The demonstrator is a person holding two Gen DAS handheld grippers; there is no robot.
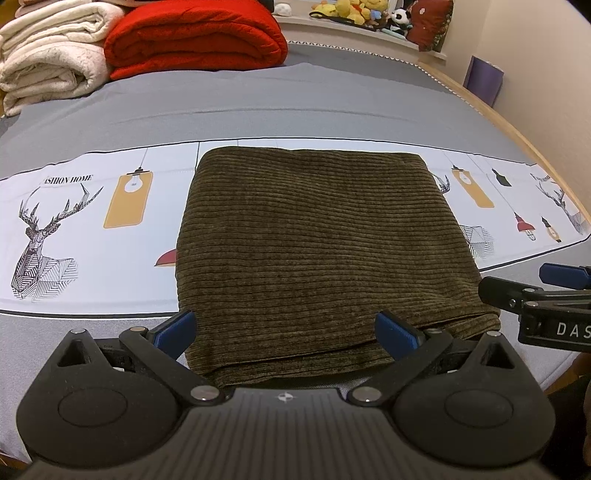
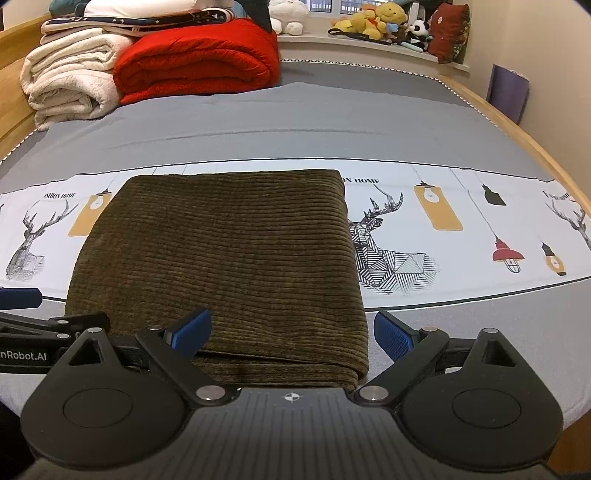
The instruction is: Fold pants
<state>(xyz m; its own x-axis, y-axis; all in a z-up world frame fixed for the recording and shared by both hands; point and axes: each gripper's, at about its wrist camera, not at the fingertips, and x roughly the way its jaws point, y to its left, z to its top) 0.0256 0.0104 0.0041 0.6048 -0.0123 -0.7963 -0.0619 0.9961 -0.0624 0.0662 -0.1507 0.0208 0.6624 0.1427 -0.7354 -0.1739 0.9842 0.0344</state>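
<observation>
The olive-brown corduroy pants [image 1: 317, 243] lie folded into a neat rectangle on the bed, layered edges toward me. They also show in the right wrist view [image 2: 225, 266]. My left gripper [image 1: 286, 330] is open and empty, its blue fingertips [image 1: 177, 328] spread over the near left edge of the pants. My right gripper [image 2: 291, 332] is open and empty at the near right corner of the pants. The right gripper also shows at the right edge of the left wrist view [image 1: 546, 295].
The bed has a grey sheet [image 1: 258, 99] with a white printed band of deer and lamps [image 2: 424, 236]. Folded red [image 1: 195, 40] and cream [image 1: 48, 55] blankets lie at the far left. Stuffed toys [image 2: 380, 18] sit on a shelf behind. The wooden bed frame [image 2: 517, 125] runs along the right.
</observation>
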